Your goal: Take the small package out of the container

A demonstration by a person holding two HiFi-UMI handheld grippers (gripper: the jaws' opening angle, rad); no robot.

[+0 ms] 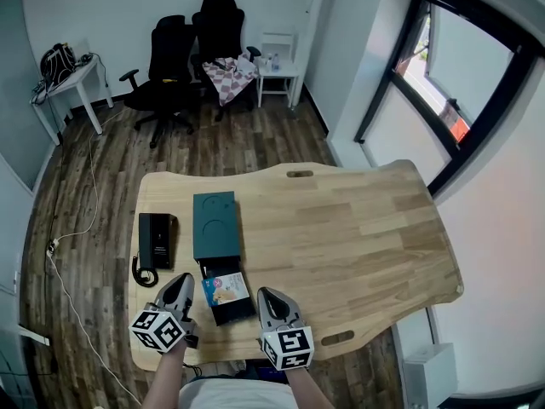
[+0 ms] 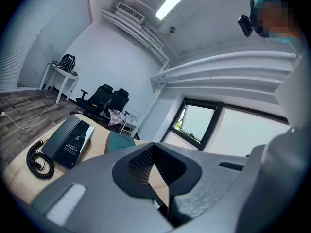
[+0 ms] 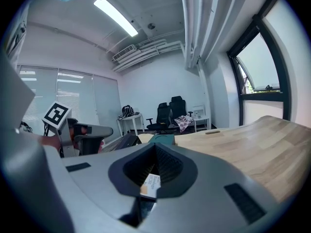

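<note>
Twice over risked shoving the black rectangular open container (image 1: pixel 232 312), small pale printed package (image 1: pixel 226 288) lying inside it, with left gripper (image 1: pixel 181 281) and right gripper (image 1: pixel 265 295) flanking it, jaws pressed together, not spread.

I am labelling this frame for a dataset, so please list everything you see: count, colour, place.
table: one, light wood, centre.
container: one, dark green, on table, black tray pulled out.
small package: one, white and blue, in the tray.
telephone: one, black, left of container.
office chairs: two, black, by far wall.
left gripper: one, grey, shut, empty, left of tray.
right gripper: one, grey, shut, empty, right of tray.
</note>
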